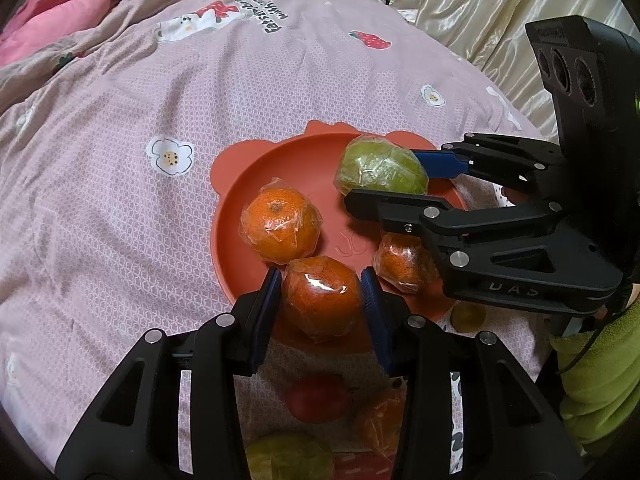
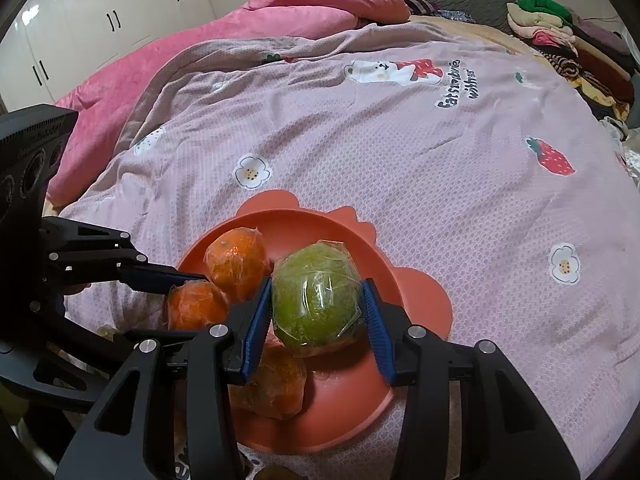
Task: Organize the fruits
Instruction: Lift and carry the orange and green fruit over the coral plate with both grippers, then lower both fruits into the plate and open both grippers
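Observation:
An orange-red plate (image 1: pixel 304 168) lies on the pink bedspread; it also shows in the right wrist view (image 2: pixel 416 300). My left gripper (image 1: pixel 320 296) is shut on a plastic-wrapped orange (image 1: pixel 320 300) over the plate's near rim. My right gripper (image 2: pixel 318 310) is shut on a wrapped green fruit (image 2: pixel 316 300) over the plate; the same fruit (image 1: pixel 380 168) shows in the left wrist view. Two more wrapped oranges (image 1: pixel 280 224) (image 1: pixel 400 264) rest in the plate.
Below the left gripper lie a red fruit (image 1: pixel 320 398), another orange (image 1: pixel 380 420) and a green fruit (image 1: pixel 288 460). A small yellow-green fruit (image 1: pixel 468 316) lies beside the plate. Pink quilt (image 2: pixel 248 24) and folded clothes (image 2: pixel 560 32) lie at the far side.

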A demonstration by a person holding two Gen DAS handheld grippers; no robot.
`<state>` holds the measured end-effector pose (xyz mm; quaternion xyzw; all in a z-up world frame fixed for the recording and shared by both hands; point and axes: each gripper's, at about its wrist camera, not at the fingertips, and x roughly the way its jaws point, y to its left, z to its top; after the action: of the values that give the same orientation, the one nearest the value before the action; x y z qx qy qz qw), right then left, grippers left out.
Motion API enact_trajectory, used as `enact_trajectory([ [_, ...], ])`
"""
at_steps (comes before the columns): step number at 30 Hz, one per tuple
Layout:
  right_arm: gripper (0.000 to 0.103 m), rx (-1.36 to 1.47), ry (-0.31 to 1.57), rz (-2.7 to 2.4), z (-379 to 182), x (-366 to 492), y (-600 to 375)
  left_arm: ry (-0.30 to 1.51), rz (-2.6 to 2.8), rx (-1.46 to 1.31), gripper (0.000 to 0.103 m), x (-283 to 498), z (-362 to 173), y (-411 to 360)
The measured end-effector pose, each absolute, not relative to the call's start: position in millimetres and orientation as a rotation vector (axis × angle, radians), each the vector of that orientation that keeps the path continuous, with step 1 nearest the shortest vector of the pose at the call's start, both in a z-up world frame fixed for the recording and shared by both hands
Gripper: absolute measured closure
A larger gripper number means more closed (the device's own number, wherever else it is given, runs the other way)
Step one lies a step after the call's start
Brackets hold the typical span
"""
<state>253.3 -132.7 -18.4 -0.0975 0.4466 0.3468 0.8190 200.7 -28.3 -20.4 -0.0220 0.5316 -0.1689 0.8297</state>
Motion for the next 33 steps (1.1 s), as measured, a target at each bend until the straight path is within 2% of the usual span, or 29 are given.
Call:
enact_trajectory([
  [33, 0.057, -0.174, 0.91, 0.73, -7.2, 248.8, -144.5, 1.125, -0.356, -0.044, 0.067, 199.7, -20.9, -24.9],
])
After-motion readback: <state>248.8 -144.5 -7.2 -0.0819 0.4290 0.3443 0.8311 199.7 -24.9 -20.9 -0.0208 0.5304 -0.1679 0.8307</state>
